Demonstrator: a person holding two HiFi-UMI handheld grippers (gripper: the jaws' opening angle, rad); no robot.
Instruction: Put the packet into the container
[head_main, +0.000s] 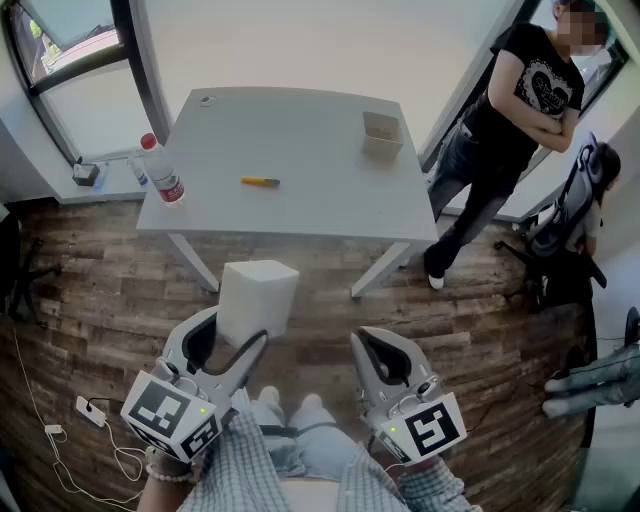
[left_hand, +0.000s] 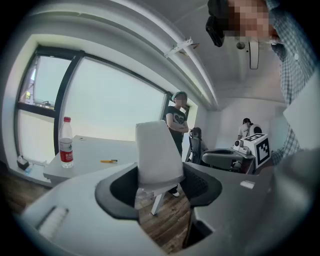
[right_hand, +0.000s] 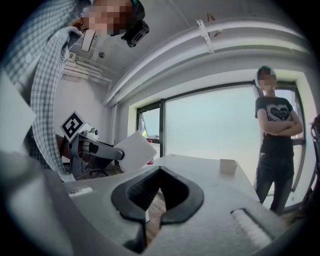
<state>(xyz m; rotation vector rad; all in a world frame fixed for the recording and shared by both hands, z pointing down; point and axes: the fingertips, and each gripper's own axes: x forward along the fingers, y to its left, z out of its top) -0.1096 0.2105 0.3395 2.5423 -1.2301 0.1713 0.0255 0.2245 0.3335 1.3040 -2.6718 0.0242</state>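
The white packet is clamped between the two jaws of my left gripper, which is shut on it low in front of me, above the wooden floor. In the left gripper view the packet stands upright between the dark pads. My right gripper hangs beside it, shut with nothing in it; its tips meet. The container, a small open beige box, sits on the far right part of the grey table, well ahead of both grippers. It also shows in the right gripper view as the container.
On the table are a water bottle at the left edge and a yellow pen in the middle. A person stands by the table's right end, and another person sits further right. A power strip and cables lie on the floor to the left.
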